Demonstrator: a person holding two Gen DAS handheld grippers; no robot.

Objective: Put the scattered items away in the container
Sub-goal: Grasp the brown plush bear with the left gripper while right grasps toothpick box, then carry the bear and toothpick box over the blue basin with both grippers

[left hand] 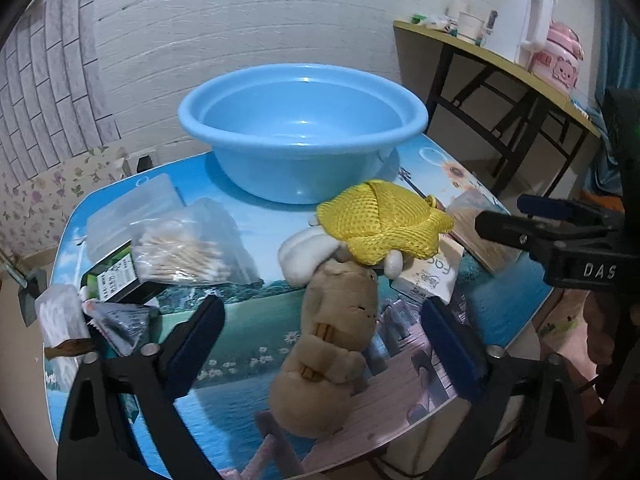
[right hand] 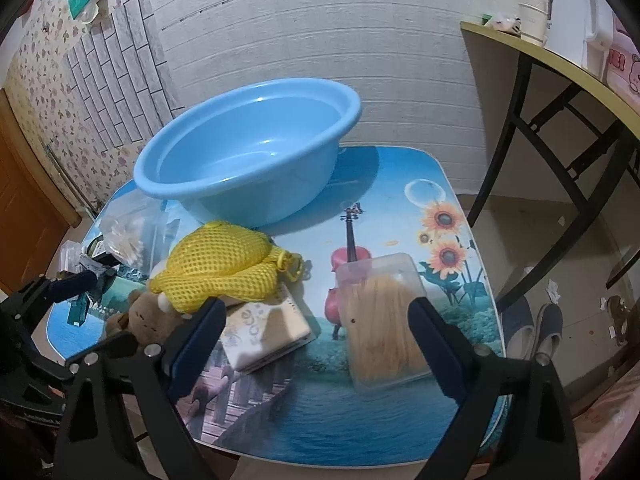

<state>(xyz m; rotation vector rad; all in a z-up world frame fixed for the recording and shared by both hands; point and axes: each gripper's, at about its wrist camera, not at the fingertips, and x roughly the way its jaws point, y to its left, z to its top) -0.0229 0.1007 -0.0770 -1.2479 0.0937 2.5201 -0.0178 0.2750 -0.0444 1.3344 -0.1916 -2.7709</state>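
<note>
Left tongs (left hand: 324, 344) apart, straddling brown plush toy (left hand: 336, 320) lying on surface (left hand: 248, 312), untouched. Right tongs (right hand: 316, 344) apart around clear toothpick box (right hand: 380, 320). Blue basin (left hand: 300, 128) at far side.

A light blue basin (left hand: 302, 128) is sitting upper centre on a table (right hand: 400, 412) printed with blue water, sunflowers and a red violin. A yellow mesh bag (left hand: 380, 220) is lying at centre above a tan plush (left hand: 336, 344). Grey brick wallpaper (left hand: 48, 92) is showing upper left.
</note>
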